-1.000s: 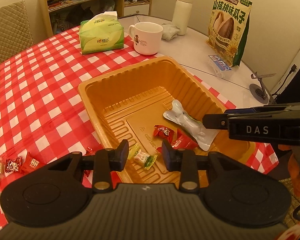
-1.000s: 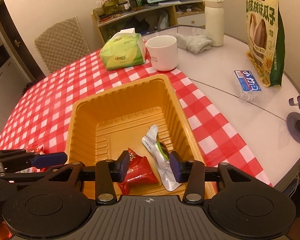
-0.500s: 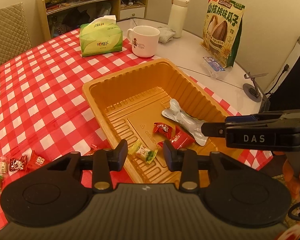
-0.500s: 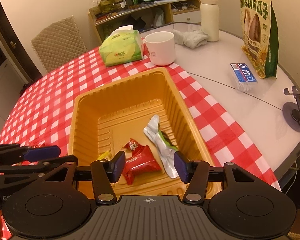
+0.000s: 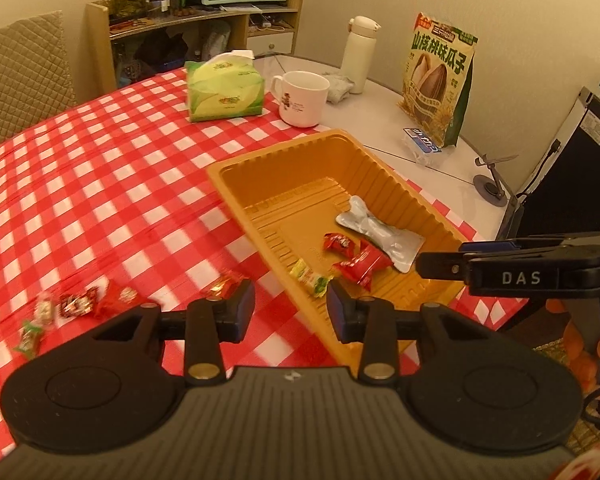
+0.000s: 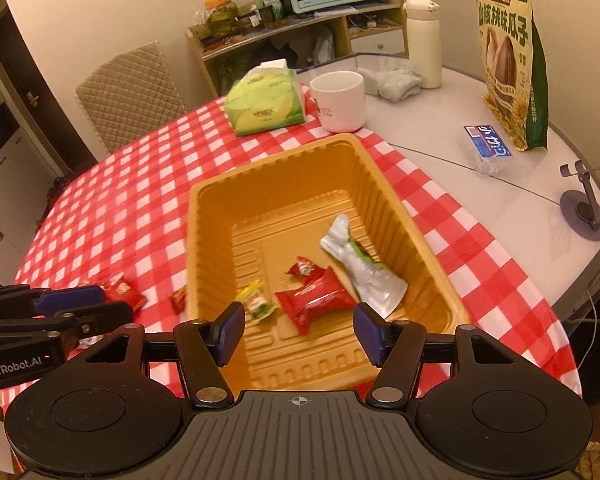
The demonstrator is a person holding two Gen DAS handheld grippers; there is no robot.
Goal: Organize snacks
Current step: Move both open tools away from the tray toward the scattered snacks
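The left gripper [image 5: 287,306] hangs with jaws spread and empty. The right gripper [image 6: 299,330] has its jaws opening, empty, above the orange tray [image 6: 203,216] of sweets [image 6: 312,300].

snacks [image 6: 315,298] in tray [image 6: 203,200], mug [image 6: 342,100] behind

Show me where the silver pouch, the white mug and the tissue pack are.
silver pouch [image 6: 370,276]: right wrist view, on its crinkled middle.
white mug [image 5: 302,98]: left wrist view, on its front wall.
tissue pack [image 6: 265,106]: right wrist view, on its green front.
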